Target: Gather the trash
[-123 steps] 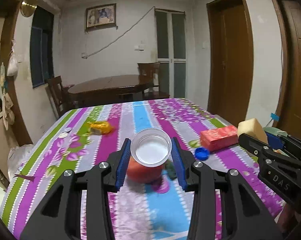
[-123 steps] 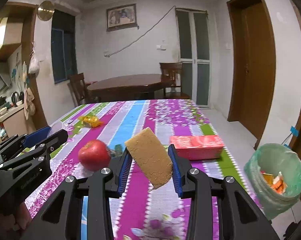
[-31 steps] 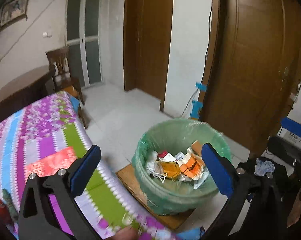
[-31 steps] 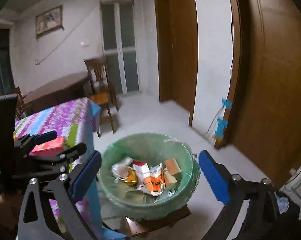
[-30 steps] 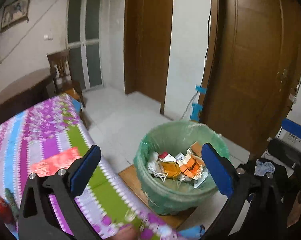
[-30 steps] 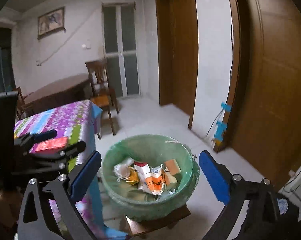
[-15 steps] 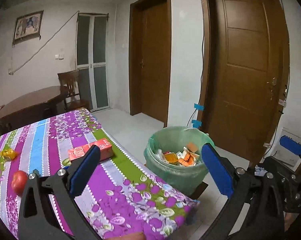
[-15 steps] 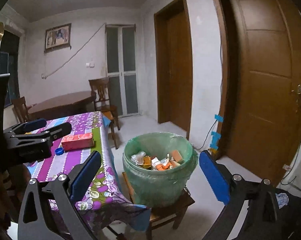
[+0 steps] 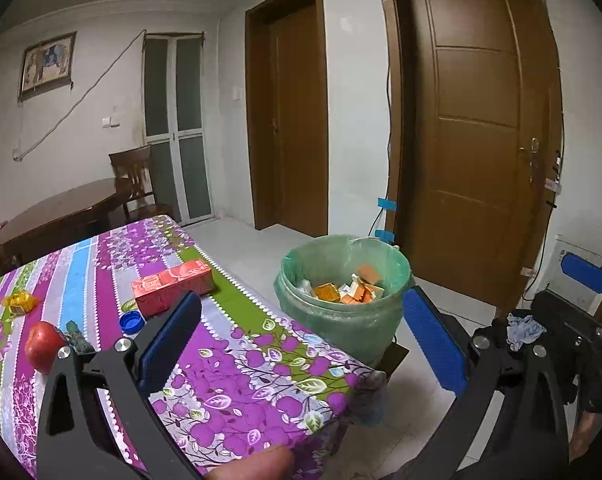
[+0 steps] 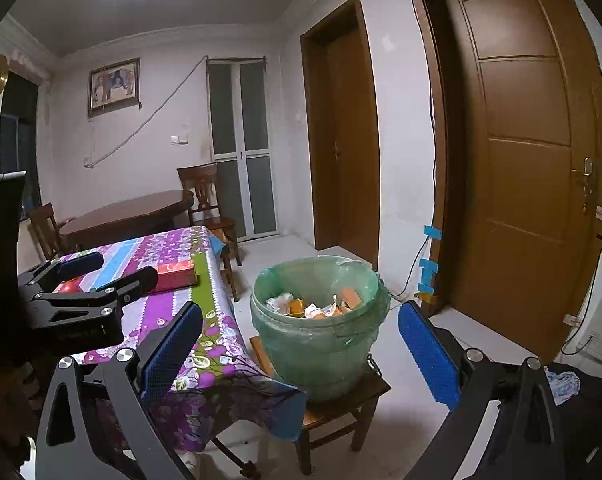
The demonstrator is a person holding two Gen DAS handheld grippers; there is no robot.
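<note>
A green-lined trash bin (image 9: 343,308) (image 10: 321,328) holding cartons and scraps stands on a low wooden stool (image 10: 333,404) off the table's corner. My left gripper (image 9: 301,344) hangs open and empty above the table edge, beside the bin. My right gripper (image 10: 301,354) is open and empty too, back from the bin. On the flowered tablecloth (image 9: 229,360) lie a red carton (image 9: 173,286) (image 10: 175,272), a blue bottle cap (image 9: 132,323), a red apple (image 9: 41,346), a dark green scrap (image 9: 77,342) and a yellow wrapper (image 9: 19,304).
Two brown doors (image 9: 477,152) line the wall behind the bin. A round wooden table (image 10: 129,212) and chairs (image 10: 205,200) stand further back. A fingertip (image 9: 257,462) shows at the bottom of the left wrist view. The left gripper's body (image 10: 73,304) shows at left in the right wrist view.
Both grippers have pulled up and back from over the bin, open and empty throughout. The table with the carton, cap and apple has come back into view.
</note>
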